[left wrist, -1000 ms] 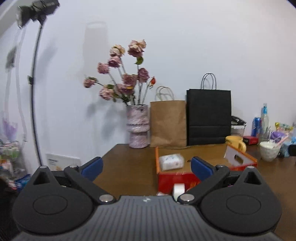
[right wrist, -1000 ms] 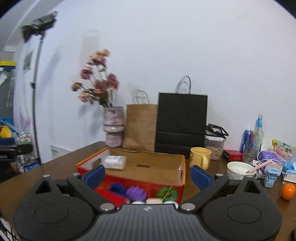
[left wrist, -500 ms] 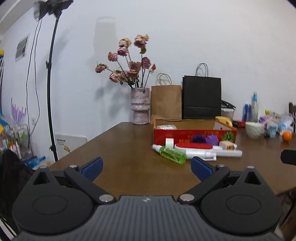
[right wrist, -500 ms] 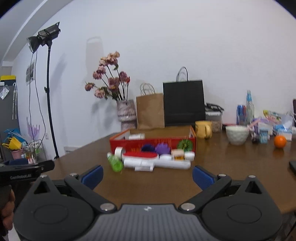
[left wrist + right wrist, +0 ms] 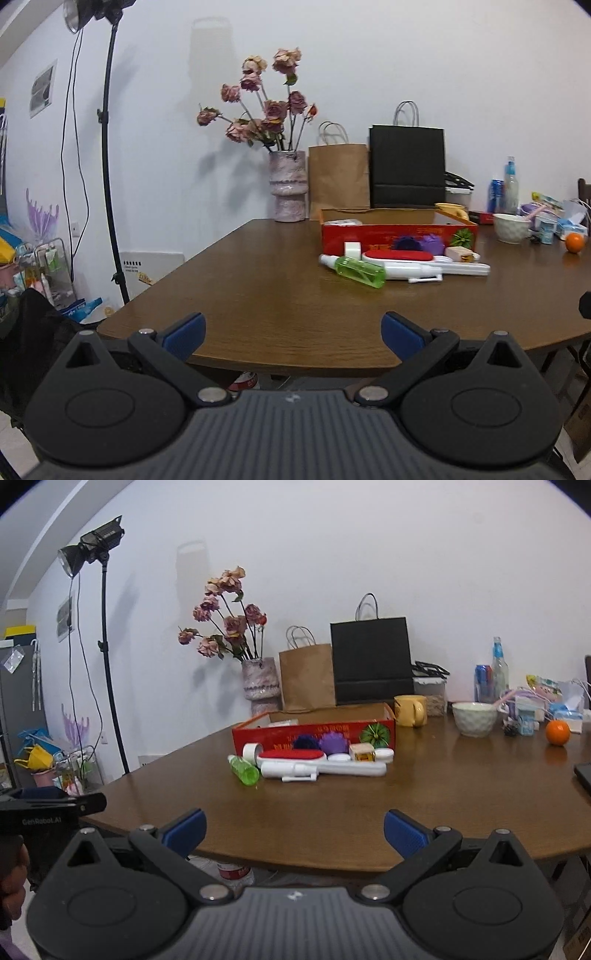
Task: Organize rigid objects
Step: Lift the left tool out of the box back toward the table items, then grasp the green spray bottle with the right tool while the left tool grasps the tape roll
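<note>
A brown wooden table [image 5: 280, 295] carries a red box [image 5: 397, 232], with a green bottle [image 5: 360, 271], a white tape roll [image 5: 352, 250] and a red-and-white brush [image 5: 400, 258] just before it; vase [image 5: 288, 186], paper bags [image 5: 338, 177], yellow mug [image 5: 410, 710], bowl [image 5: 474, 719] and orange [image 5: 557, 732] stand farther back

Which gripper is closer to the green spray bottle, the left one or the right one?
Hard to say; probably about equal. Left gripper and right gripper both hang open at the table's near edge, well short of the green spray bottle.

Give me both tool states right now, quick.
Left tool: open, holding nothing, short of the table.
Right tool: open, holding nothing, also short of the table.
</note>
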Demonstrator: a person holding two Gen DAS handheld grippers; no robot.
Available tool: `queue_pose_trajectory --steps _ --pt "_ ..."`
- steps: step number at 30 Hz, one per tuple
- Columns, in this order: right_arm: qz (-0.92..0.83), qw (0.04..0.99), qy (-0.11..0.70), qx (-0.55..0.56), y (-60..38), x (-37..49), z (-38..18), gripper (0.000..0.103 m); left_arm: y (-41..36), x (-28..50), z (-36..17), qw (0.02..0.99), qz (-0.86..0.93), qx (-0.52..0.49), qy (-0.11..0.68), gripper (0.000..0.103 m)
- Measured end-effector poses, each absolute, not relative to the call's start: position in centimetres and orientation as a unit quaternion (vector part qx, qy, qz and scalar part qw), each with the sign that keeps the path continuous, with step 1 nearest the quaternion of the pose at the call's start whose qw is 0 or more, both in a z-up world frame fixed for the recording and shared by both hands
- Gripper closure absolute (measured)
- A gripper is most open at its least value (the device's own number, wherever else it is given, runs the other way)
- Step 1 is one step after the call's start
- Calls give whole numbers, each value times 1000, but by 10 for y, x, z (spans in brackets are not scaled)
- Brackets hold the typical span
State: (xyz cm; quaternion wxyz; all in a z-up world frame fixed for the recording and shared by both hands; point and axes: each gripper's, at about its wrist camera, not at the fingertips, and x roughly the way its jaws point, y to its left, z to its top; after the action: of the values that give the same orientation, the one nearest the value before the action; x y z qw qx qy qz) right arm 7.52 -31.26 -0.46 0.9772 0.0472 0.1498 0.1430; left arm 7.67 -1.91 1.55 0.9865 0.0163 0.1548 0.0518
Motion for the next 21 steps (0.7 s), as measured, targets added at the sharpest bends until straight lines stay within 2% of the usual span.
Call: queue_pose_trajectory --steps 7,17,21 --pt "161 974 155 31 -295 135 -4 2 -7 124 17 985 44 10 167 0" --pt "216 958 187 -15 -237 238 0 19 17 207 21 980 45 -6 194 0" --pt "230 953 197 -21 -215 275 0 22 26 234 22 979 44 -8 199 0"
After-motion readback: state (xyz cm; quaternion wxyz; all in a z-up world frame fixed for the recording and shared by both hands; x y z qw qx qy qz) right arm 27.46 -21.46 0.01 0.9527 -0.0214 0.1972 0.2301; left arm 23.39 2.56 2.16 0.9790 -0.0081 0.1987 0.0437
